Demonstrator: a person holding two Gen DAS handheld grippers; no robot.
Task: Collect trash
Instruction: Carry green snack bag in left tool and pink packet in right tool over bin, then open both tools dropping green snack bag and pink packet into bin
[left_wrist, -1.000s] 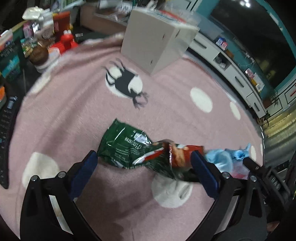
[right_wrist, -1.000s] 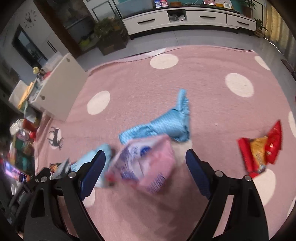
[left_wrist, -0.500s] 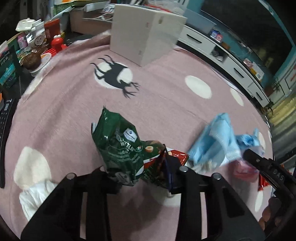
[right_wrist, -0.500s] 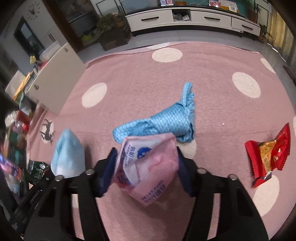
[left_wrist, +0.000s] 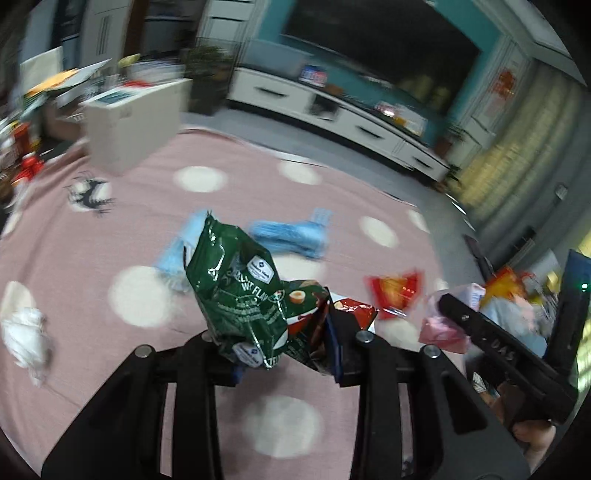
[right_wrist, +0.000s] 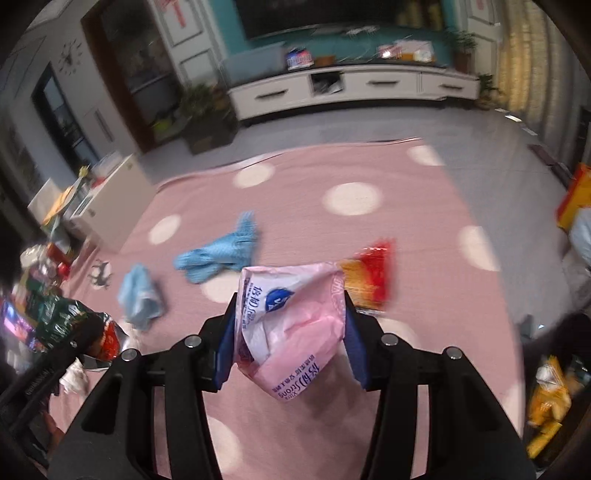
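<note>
My left gripper (left_wrist: 284, 350) is shut on a crumpled green snack bag (left_wrist: 240, 291) and holds it above the pink dotted rug (left_wrist: 155, 229). My right gripper (right_wrist: 290, 332) is shut on a pink tissue pack (right_wrist: 291, 325), also lifted off the rug. The green bag also shows at the left edge of the right wrist view (right_wrist: 62, 321). A red and yellow wrapper (right_wrist: 373, 277) lies on the rug just beyond the pink pack, and shows in the left wrist view (left_wrist: 395, 291).
A blue cloth (right_wrist: 221, 254), a light blue mask (right_wrist: 138, 291) and a white crumpled tissue (left_wrist: 24, 328) lie on the rug. A white cabinet (left_wrist: 136, 122) stands at its far left. A white TV console (right_wrist: 351, 88) runs along the back wall. Yellow packaging (right_wrist: 546, 402) sits at right.
Both grippers closed on their items a second ago and have since lifted them off the rug, tilting up so more of the room shows.
</note>
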